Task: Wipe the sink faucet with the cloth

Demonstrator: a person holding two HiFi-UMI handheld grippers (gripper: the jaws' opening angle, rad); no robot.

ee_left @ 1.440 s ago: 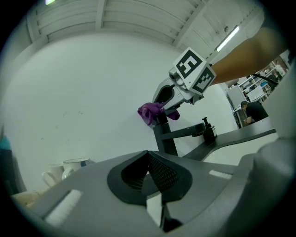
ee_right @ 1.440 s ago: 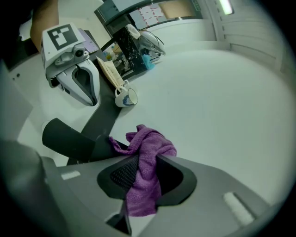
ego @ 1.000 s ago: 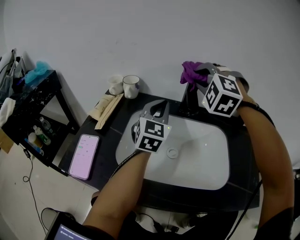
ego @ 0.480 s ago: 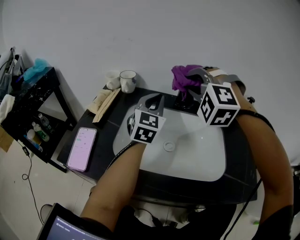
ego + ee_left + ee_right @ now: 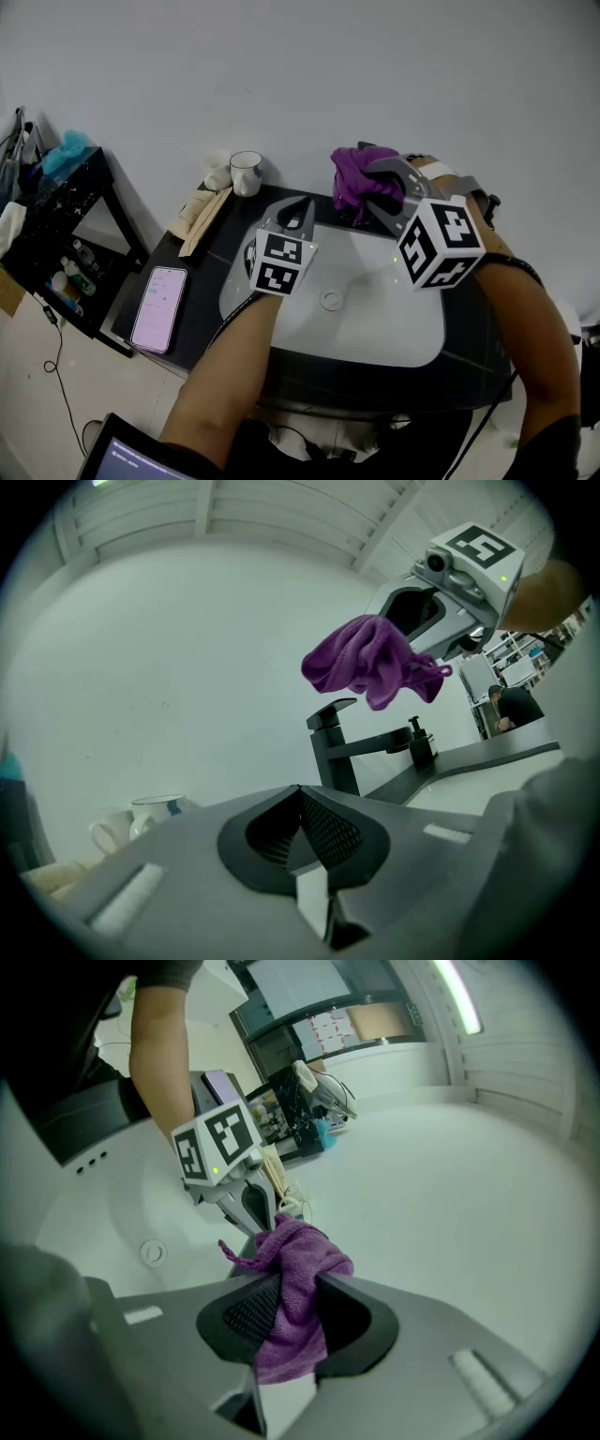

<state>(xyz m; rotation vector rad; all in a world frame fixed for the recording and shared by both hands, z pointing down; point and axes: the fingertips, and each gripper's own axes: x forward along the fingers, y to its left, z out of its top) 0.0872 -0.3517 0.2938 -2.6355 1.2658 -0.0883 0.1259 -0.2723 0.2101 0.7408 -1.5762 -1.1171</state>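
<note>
Right gripper (image 5: pixel 281 1302) pinches the purple cloth (image 5: pixel 349 176) above the black faucet (image 5: pixel 337 752); left gripper (image 5: pixel 301 797) pressed together, empty. Best press the cloth onto the spout and rub lengthwise.

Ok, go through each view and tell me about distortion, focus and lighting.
Head view: evenly lit and sharp, with only mild bending at the edges. Left gripper view: strong fisheye with black corners; the faucet and cloth are crisp, while the near body of the left gripper is slightly soft. Right gripper view: same fisheye vignette, with a ceiling light strip blown out at upper right.
</note>
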